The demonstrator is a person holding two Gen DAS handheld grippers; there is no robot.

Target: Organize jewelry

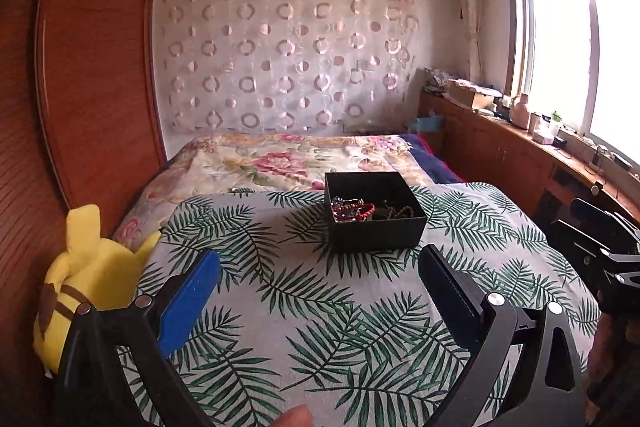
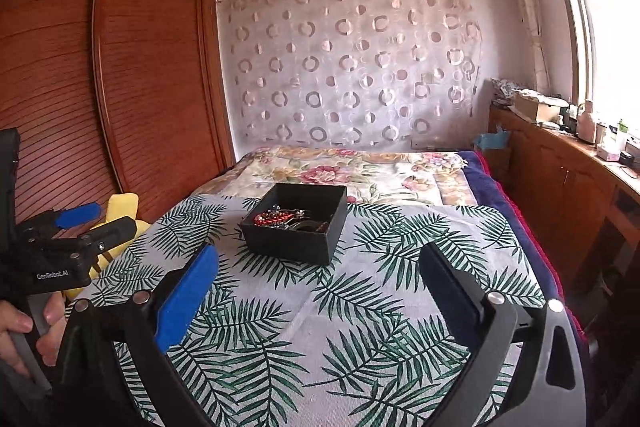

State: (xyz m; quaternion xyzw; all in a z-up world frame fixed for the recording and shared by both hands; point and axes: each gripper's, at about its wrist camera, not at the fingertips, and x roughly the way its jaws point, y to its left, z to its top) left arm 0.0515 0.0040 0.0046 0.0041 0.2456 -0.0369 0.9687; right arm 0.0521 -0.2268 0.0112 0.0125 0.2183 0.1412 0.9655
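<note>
A black open box point(image 1: 376, 227) stands on a leaf-print cloth point(image 1: 280, 327) over the bed. It holds a heap of jewelry point(image 1: 352, 209), with red and dark bead bracelets. In the right wrist view the box point(image 2: 296, 227) and its jewelry point(image 2: 280, 218) lie ahead, slightly left. My left gripper point(image 1: 320, 259) is open and empty, held back from the box. My right gripper point(image 2: 320, 259) is open and empty, also short of the box. Each gripper shows at the edge of the other's view: the right gripper point(image 1: 608, 251), the left gripper point(image 2: 76, 223).
A yellow plush toy point(image 1: 84, 283) lies at the bed's left edge against a wooden wardrobe point(image 1: 92, 67). A floral quilt point(image 1: 288, 159) covers the far bed. A wooden counter point(image 1: 532, 151) with small items runs under the window at right.
</note>
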